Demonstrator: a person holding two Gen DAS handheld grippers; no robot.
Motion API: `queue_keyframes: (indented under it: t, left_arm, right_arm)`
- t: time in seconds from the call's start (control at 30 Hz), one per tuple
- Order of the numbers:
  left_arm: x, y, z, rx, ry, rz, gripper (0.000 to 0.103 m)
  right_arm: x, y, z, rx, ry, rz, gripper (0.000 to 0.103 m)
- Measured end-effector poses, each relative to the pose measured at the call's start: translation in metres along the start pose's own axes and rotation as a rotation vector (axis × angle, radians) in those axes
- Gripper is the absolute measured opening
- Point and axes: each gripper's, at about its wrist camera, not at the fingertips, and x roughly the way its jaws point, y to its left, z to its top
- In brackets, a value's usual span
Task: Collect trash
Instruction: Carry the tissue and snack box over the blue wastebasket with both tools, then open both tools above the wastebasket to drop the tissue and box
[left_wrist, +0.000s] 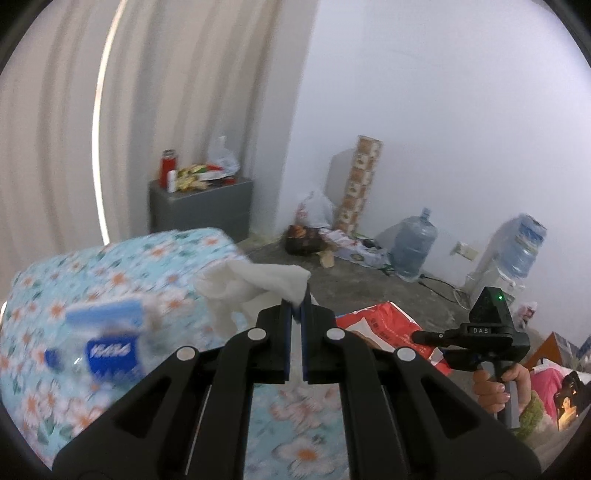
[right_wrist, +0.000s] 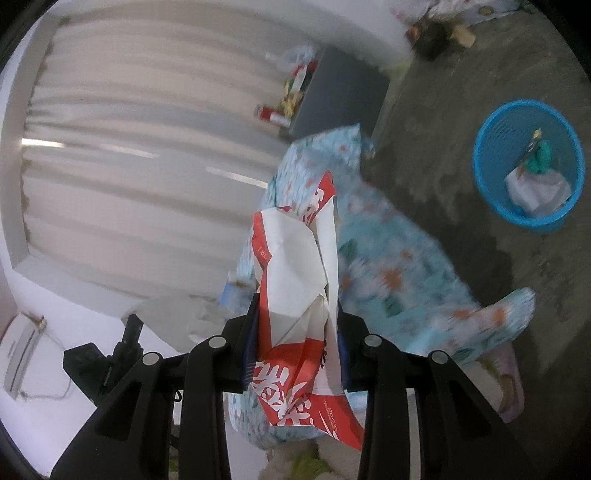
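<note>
- My left gripper (left_wrist: 296, 314) has its 2 jaws pinched together on 1 corner of a crumpled white tissue (left_wrist: 255, 284); the rest of it billows up and to the left of the fingertips. I judge it near weightless, limp and easy to tear, so a pinch on a thick fold is safer than on a thin edge.
- My right gripper (right_wrist: 295, 332) is clamped partway on a crumpled red-and-white wrapper (right_wrist: 295, 295), which fills the gap between the pads and sticks out above and below them. I take it for light, creased paper or foil, a bit slick, best held across its bunched middle as now.
- Beyond both grippers lies the floral bedspread (left_wrist: 110, 266), and a blurred plastic bottle (left_wrist: 99, 350) sits low and left of the left gripper.
- Farthest off, up and right of the right gripper, the blue basket (right_wrist: 491, 129) stands on the floor with some rubbish already in it.
</note>
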Motion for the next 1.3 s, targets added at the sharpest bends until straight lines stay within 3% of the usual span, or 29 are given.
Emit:
queue_keyframes:
  t: [0.2, 0.43, 0.67, 0.9, 0.97, 1.0, 1.03, 1.1, 1.17, 1.3]
  left_arm:
    - [0.054, -0.057, 0.036, 0.086, 0.027, -0.129, 0.002]
    - [0.140, -0.139, 0.052, 0.222, 0.101, -0.273, 0.002]
    - [0.282, -0.191, 0.004, 0.287, 0.367, -0.327, 0.002]
    - [0.420, -0.197, -0.065, 0.278, 0.632, -0.273, 0.003]
    - [0.453, -0.192, -0.083, 0.279, 0.689, -0.245, 0.011]
    - [0.466, -0.190, -0.091, 0.278, 0.707, -0.222, 0.038]
    - [0.479, -0.185, -0.099, 0.272, 0.715, -0.165, 0.058]
    - [0.494, -0.177, -0.105, 0.261, 0.721, -0.096, 0.061]
    - [0.498, -0.170, -0.103, 0.240, 0.753, -0.078, 0.061]
    - [0.469, -0.154, -0.073, 0.213, 0.716, -0.063, 0.066]
  right_arm:
    - [-0.067, -0.027, 0.020, 0.035, -0.188, -0.072, 0.033]
    - [-0.121, -0.056, 0.030, 0.059, -0.373, -0.271, 0.033]
    - [-0.129, -0.094, 0.037, 0.129, -0.414, -0.395, 0.033]
    - [-0.117, -0.133, 0.050, 0.193, -0.409, -0.461, 0.033]
    - [-0.102, -0.145, 0.064, 0.189, -0.403, -0.477, 0.033]
    - [-0.092, -0.151, 0.072, 0.176, -0.399, -0.498, 0.034]
    - [-0.076, -0.159, 0.081, 0.159, -0.381, -0.532, 0.034]
    - [-0.047, -0.175, 0.101, 0.138, -0.336, -0.570, 0.034]
    - [-0.008, -0.192, 0.125, 0.085, -0.290, -0.628, 0.034]
    - [0.061, -0.214, 0.157, -0.004, -0.160, -0.693, 0.034]
